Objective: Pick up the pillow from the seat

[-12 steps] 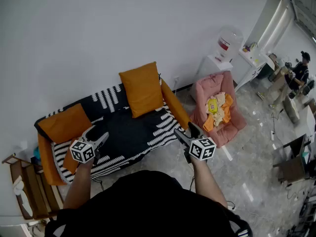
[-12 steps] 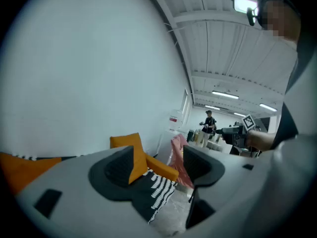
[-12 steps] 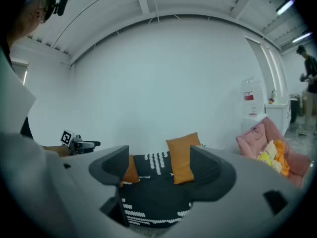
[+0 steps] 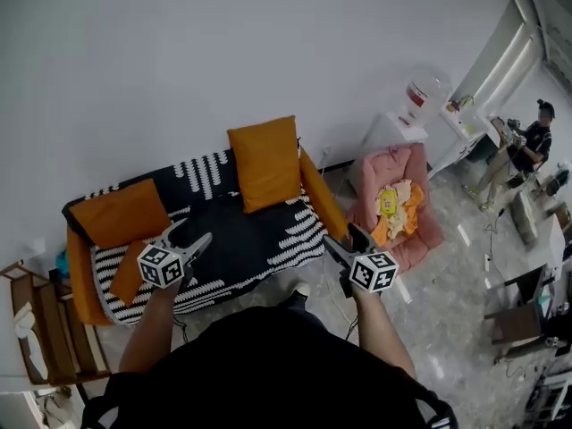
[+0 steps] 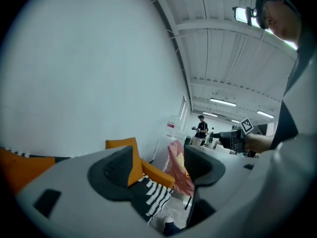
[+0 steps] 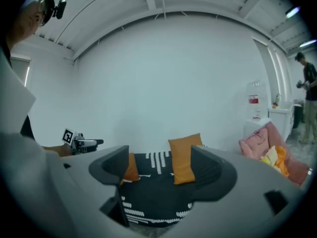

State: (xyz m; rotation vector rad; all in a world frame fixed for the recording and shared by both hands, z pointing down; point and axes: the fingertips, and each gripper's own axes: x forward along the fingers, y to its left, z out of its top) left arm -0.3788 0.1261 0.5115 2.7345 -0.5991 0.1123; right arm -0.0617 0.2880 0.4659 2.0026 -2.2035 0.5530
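Note:
An orange pillow (image 4: 264, 162) stands upright against the back of a sofa (image 4: 241, 235) covered in a black and white patterned cloth. A second orange pillow (image 4: 121, 211) lies at the sofa's left end. My left gripper (image 4: 190, 233) hovers over the seat's front left, open and empty. My right gripper (image 4: 341, 235) hangs open off the sofa's right front corner, also empty. The right gripper view looks past its gripper (image 6: 163, 165) at the upright pillow (image 6: 184, 157). In the left gripper view that gripper (image 5: 158, 157) points along the sofa, with the pillow (image 5: 121, 144) partly behind a pad.
A pink chair (image 4: 420, 226) holding yellow and orange cloths stands right of the sofa. Behind it are a water dispenser (image 4: 420, 92) and a white counter (image 4: 465, 114). A person (image 4: 527, 141) stands far right. A wooden rack (image 4: 36, 329) sits at the sofa's left.
The head view has shifted slightly, and a shoe tip now shows on the floor below the sofa's front edge. Both grippers stay open, still apart from the pillow.

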